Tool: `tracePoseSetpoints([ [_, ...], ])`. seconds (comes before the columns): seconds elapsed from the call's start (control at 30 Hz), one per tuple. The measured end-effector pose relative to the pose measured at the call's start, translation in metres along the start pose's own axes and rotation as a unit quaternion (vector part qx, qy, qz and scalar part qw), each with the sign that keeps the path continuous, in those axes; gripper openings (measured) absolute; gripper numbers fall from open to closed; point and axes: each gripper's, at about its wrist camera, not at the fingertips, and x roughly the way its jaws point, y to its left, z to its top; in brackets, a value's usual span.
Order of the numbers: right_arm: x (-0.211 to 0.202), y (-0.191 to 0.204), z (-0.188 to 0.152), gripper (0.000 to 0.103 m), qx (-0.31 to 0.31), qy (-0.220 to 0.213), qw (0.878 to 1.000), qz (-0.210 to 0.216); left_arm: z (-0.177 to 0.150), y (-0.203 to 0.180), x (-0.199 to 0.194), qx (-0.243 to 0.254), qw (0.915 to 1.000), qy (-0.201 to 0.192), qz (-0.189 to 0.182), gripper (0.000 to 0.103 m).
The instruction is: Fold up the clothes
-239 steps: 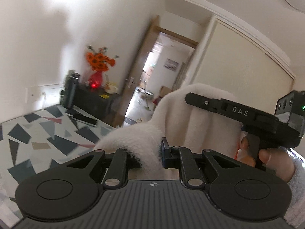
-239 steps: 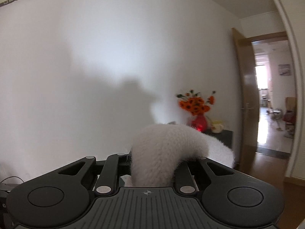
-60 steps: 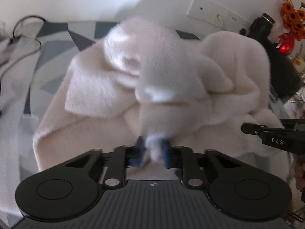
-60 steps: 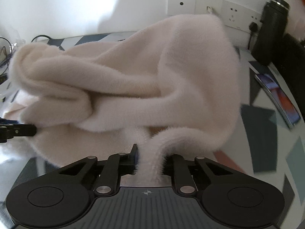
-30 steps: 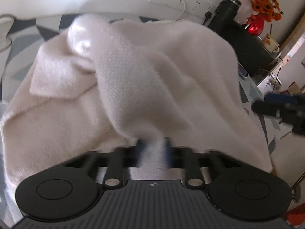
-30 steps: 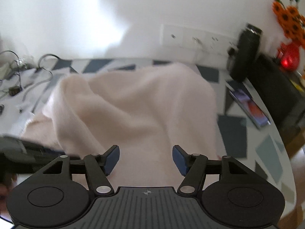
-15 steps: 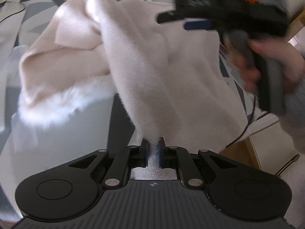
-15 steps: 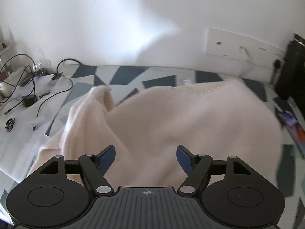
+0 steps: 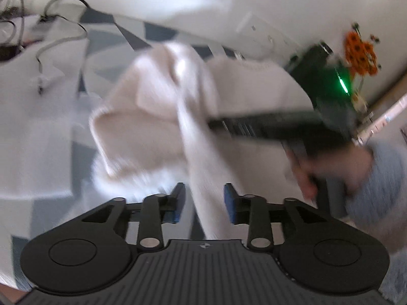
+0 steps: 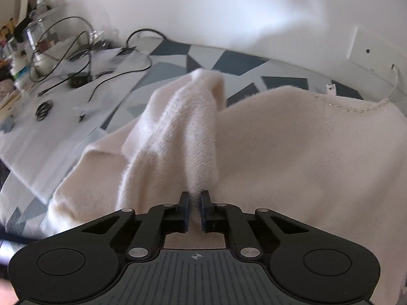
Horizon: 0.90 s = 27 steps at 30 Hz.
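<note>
Now right hand-held gripper (image 10: 195,209) pinching cream sweater (image 10: 292,152), left hand-held gripper (image 9: 203,204) spread

No legible text, label, brand or number was found in either view. Only blurred pale marks appeared on the side of the right gripper (image 9: 274,124) in the left wrist view, too smeared to read. A small crosshair symbol, no lettering, was stamped on the left gripper (image 9: 203,203).
</note>
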Motion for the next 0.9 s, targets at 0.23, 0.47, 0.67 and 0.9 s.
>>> tracePoseSetpoints([
  [0.23, -0.016, 0.001, -0.004, 0.008, 0.008, 0.005, 1.000, 0.000, 0.037, 0.016, 0.011, -0.015, 0.9997, -0.015, 0.008, 0.051],
  [0.47, -0.042, -0.007, 0.006, 0.047, 0.002, -0.038, 0.995, -0.088, 0.046, 0.005, 0.030, -0.006, 0.9996, -0.027, 0.002, 0.063],
  [0.67, -0.044, -0.047, 0.007, 0.071, 0.021, -0.048, 0.987, -0.150, 0.055, -0.017, 0.048, -0.008, 0.9990, -0.039, 0.020, 0.078],
  [0.9, -0.012, -0.100, 0.004, 0.081, 0.034, -0.043, 0.984, -0.167, 0.061, -0.033, 0.078, -0.019, 0.9958, -0.038, 0.080, 0.085],
])
